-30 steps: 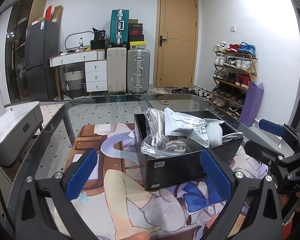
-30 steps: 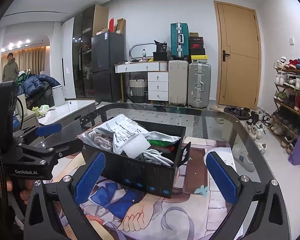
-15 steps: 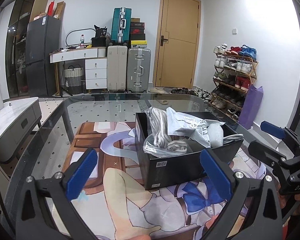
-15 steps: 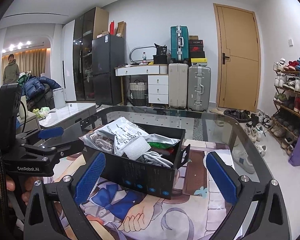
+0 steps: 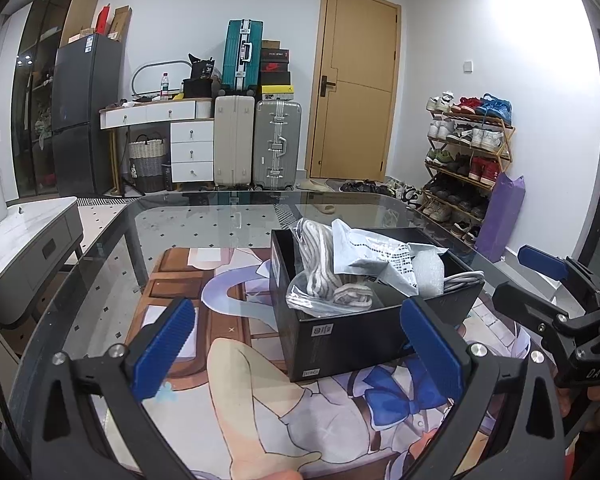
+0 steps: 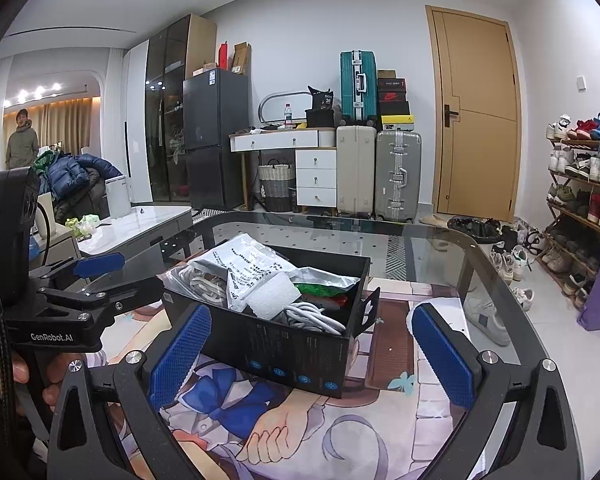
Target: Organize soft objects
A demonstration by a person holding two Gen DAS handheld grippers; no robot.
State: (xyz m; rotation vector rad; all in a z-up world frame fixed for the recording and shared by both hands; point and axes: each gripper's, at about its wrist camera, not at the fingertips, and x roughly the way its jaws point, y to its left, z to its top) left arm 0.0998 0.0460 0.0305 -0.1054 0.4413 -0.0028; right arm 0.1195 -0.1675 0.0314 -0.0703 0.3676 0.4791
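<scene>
1. Black cardboard — the box [image 5: 364, 332] sits on the printed mat [image 5: 260, 408] that covers the glass table [image 5: 228, 212], ahead of both my grippers.
2. Soft things fill the box: a clear bag of grey-and-white striped cloth [image 5: 324, 276] at its left end, a white printed plastic pouch [image 5: 380, 258] across the middle, a piece of white foam [image 5: 430, 270] beside that, and white cable [image 6: 314, 314] coiled toward the right end.
3. Seen from my right side, a green and red packet [image 6: 320, 292] lies under a silvery wrapper, between the foam and the far wall of the box.
4. My left gripper [image 5: 296, 344] has its jaws spread wide and holds nothing; it hovers above the mat, with the box just beyond its right finger.
5. My right gripper [image 6: 308, 354] is just as wide and just as empty — the near corner of the box shows between its blue pads [image 6: 180, 356].
6. Each gripper shows at the edge of the other's view, hand-held, apart from the box.
</scene>
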